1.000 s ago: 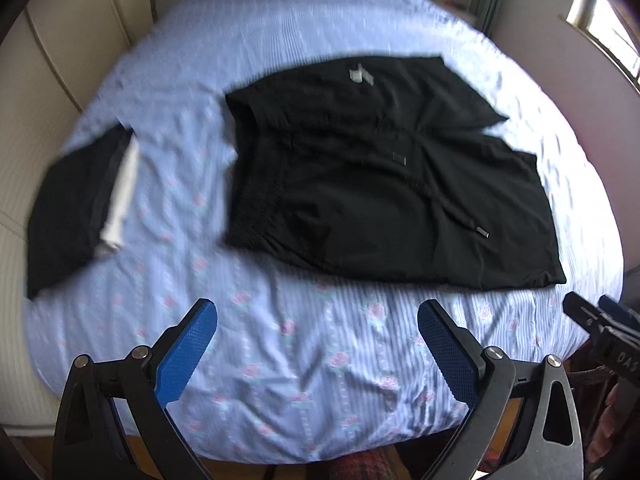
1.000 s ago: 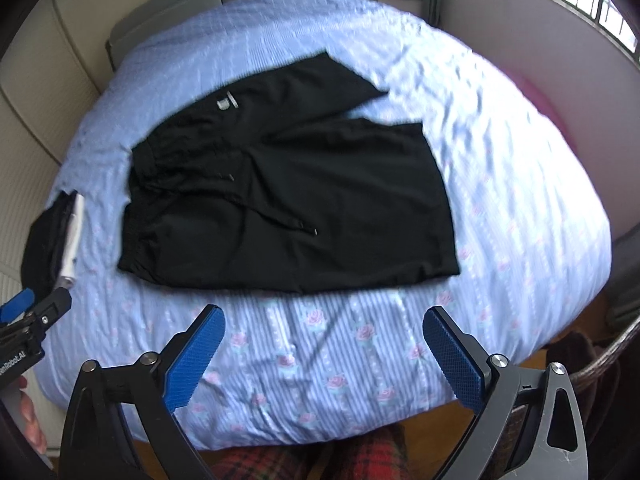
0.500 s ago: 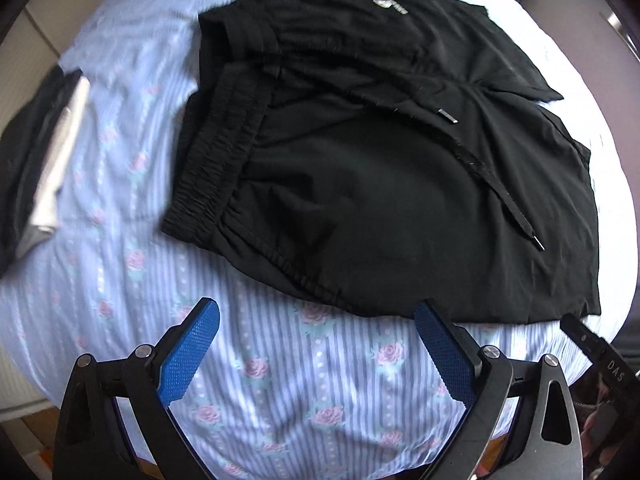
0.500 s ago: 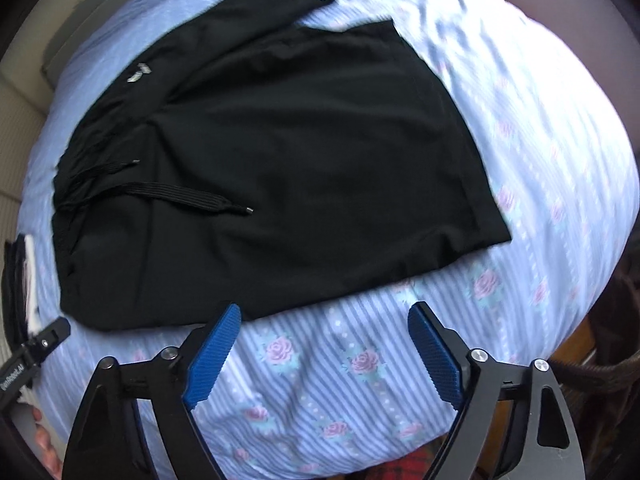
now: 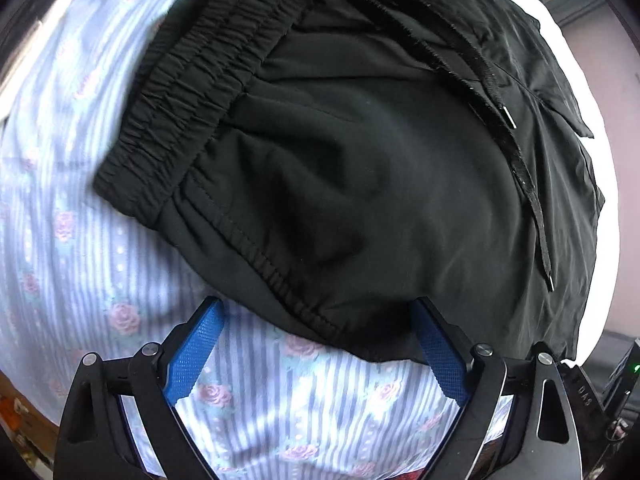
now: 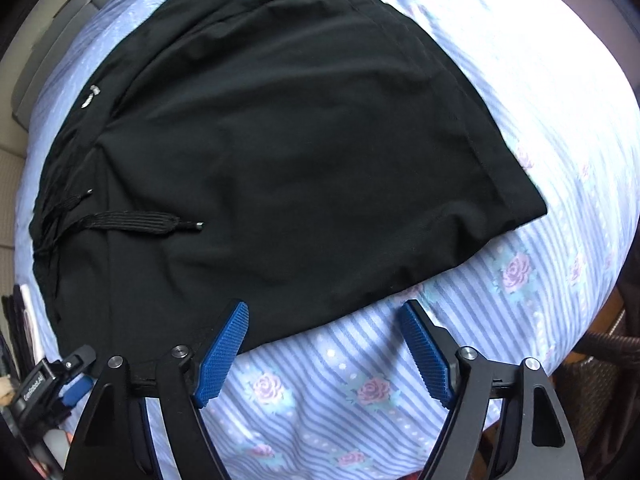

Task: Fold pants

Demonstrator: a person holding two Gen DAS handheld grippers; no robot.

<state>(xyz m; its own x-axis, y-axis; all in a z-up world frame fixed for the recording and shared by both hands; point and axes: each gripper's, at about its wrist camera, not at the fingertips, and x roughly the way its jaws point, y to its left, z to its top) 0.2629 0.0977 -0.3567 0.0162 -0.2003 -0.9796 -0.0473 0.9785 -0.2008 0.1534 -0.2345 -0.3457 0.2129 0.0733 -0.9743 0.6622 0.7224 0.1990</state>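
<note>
Reading the writing is hard: the pants (image 6: 304,152) carry a small white logo (image 6: 90,100) that you cannot make out. They lie flat on the striped, rose-printed bedsheet (image 6: 360,392). Your left gripper (image 5: 316,350) and right gripper (image 6: 324,350) both stand spread wide at the near edge of the pants, grasping nothing.

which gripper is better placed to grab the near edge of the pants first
Left. The left gripper is open with the pants edge already between its fingers; the right gripper is open too, mostly over bare sheet.
</note>
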